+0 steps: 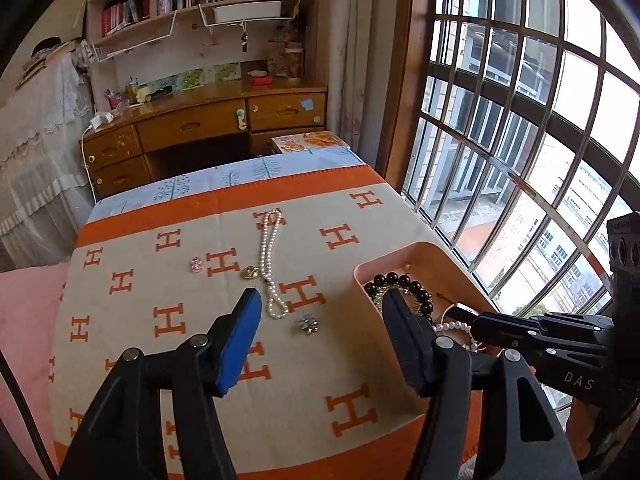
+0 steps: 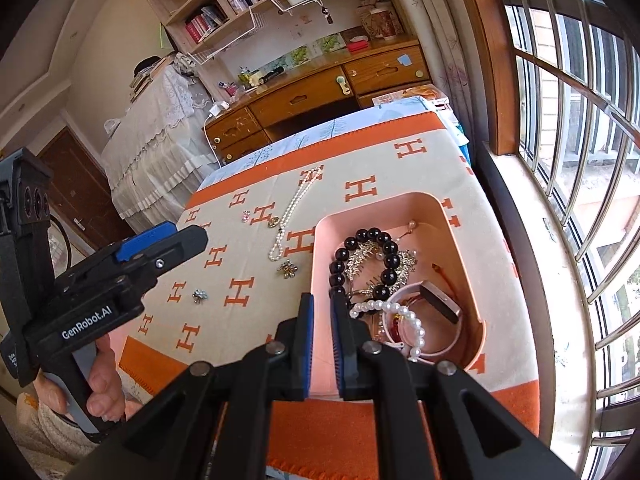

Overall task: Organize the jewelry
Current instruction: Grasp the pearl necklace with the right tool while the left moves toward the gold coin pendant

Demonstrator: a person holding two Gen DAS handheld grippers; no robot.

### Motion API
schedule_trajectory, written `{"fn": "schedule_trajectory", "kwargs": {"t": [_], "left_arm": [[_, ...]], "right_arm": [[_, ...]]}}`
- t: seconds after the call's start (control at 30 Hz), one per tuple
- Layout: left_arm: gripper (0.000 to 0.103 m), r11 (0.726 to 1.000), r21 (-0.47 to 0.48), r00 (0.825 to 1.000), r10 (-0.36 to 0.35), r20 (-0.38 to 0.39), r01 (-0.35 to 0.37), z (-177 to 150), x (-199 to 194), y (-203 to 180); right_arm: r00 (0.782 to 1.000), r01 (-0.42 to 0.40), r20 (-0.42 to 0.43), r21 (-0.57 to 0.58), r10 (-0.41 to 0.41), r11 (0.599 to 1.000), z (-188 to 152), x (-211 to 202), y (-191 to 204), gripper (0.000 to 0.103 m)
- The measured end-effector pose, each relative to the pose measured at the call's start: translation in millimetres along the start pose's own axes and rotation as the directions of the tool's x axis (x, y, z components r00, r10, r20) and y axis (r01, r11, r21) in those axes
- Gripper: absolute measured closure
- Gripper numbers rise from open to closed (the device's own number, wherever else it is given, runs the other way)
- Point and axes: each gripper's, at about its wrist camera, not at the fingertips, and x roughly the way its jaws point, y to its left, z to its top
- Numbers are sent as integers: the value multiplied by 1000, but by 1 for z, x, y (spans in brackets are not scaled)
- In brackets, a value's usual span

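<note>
— Where's the jewelry sitting?

— Take the pink tray (image 2: pixel 452 216) as the marker. Inside it: a black bead bracelet (image 2: pixel 360 256), a white pearl bracelet (image 2: pixel 404 314), a sparkly hair comb (image 2: pixel 362 254) and a pink watch (image 2: pixel 438 304), all tangled together. The rest lies on the H-patterned blanket (image 1: pixel 168 280) to the left of the tray: a long pearl necklace (image 1: pixel 269 256) stretched out, a flower brooch (image 1: pixel 308 325) just beside the tray's wall, a gold pendant (image 1: pixel 250 272) and a small pink charm (image 1: pixel 197 265) farther off.

— And the tools?

— The left gripper (image 1: pixel 320 340) hangs above the blanket at the tray's left edge, fingers spread wide, nothing between them. The right gripper (image 2: pixel 322 340) is at the tray's near left wall; its blue pads (image 2: pixel 306 344) are drawn almost together. Whether they pinch the rim, I can't tell.

— Who's holding them?

— A person; one hand (image 2: pixel 100 384) wraps the left tool's handle.
</note>
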Motion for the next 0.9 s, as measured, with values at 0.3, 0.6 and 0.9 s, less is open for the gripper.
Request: {"fn": "schedule_trajectory", "kwargs": {"t": [0.3,0.6,0.9], "left_arm": [[31,991,1,982,130,-136,-131,8,-13,72],[24,971,-79,946,197,-258,-224,0,31,157],[24,967,-190,901,78,-427,-173,-43,82,203]], "right_arm": [[997,12,-70,-128,-21,992,34,14,35,93],[976,42,-204,-188,-81,981,85,92,66,79],[885,101,-440,-141,-154,985,100,207,63,79]]}}
